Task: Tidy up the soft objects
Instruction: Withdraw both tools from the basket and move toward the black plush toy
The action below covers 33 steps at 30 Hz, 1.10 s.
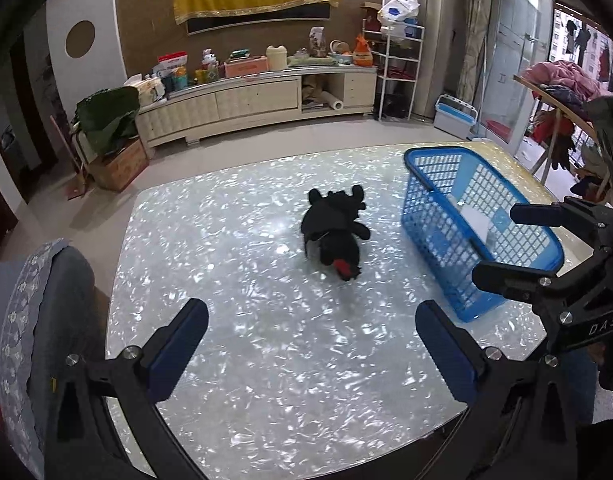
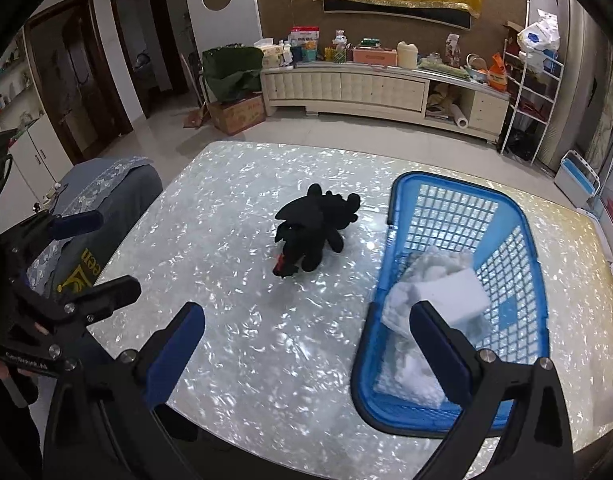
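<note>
A black plush toy [image 1: 334, 232] with a red patch lies on the shiny table [image 1: 266, 360], near its middle; it also shows in the right wrist view [image 2: 312, 232]. A blue mesh basket [image 1: 470, 224] stands to its right and holds a white cloth [image 2: 418, 304] and a white sponge block [image 2: 450, 292]. My left gripper [image 1: 312, 344] is open and empty, above the table's near part, well short of the toy. My right gripper [image 2: 306, 344] is open and empty, its right finger over the basket's near end [image 2: 410, 412]. Each gripper shows at the edge of the other's view.
A chair with a grey-blue cover [image 1: 34, 320] stands at the table's left edge. Beyond the table are bare floor, a long low cabinet [image 1: 246, 100] with clutter on top, a cardboard box [image 1: 118, 164], a white rack [image 1: 398, 72] and a clothes stand [image 1: 558, 96] at right.
</note>
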Available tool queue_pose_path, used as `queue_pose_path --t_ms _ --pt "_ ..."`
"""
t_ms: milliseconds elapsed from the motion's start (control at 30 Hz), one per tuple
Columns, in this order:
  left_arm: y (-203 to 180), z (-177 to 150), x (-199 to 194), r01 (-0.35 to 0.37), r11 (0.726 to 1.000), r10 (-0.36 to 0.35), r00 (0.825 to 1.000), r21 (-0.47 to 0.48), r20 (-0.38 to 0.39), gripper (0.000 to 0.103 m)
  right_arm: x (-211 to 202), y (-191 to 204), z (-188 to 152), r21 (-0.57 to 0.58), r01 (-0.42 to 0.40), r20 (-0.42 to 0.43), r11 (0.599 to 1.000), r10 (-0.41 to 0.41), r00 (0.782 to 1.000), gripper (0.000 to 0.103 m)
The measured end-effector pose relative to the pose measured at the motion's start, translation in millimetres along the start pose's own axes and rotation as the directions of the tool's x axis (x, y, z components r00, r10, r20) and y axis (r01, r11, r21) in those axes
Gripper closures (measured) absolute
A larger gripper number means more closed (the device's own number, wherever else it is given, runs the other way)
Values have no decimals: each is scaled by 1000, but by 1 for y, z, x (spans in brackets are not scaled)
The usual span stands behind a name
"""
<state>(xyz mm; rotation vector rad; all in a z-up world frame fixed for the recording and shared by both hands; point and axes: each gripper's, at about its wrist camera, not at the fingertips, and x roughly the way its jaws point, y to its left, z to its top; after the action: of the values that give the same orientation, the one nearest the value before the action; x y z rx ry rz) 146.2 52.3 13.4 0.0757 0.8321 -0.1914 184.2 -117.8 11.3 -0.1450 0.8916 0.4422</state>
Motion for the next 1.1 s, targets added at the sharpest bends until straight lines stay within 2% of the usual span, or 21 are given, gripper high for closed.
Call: queue_pose_path --t_ms 567,833,1100 --pt "63 -7 38 -59 996 54 995 -65 -84 0 59 44 27 -31 -10 -76 999 8 997 0" --pt "90 -2 75 -47 994 34 991 -97 -130 0 98 56 37 -22 -9 -133 1000 6 991 0" --pt "110 3 127 -22 993 1 983 -112 -185 0 141 42 45 42 22 -193 999 -14 981 0"
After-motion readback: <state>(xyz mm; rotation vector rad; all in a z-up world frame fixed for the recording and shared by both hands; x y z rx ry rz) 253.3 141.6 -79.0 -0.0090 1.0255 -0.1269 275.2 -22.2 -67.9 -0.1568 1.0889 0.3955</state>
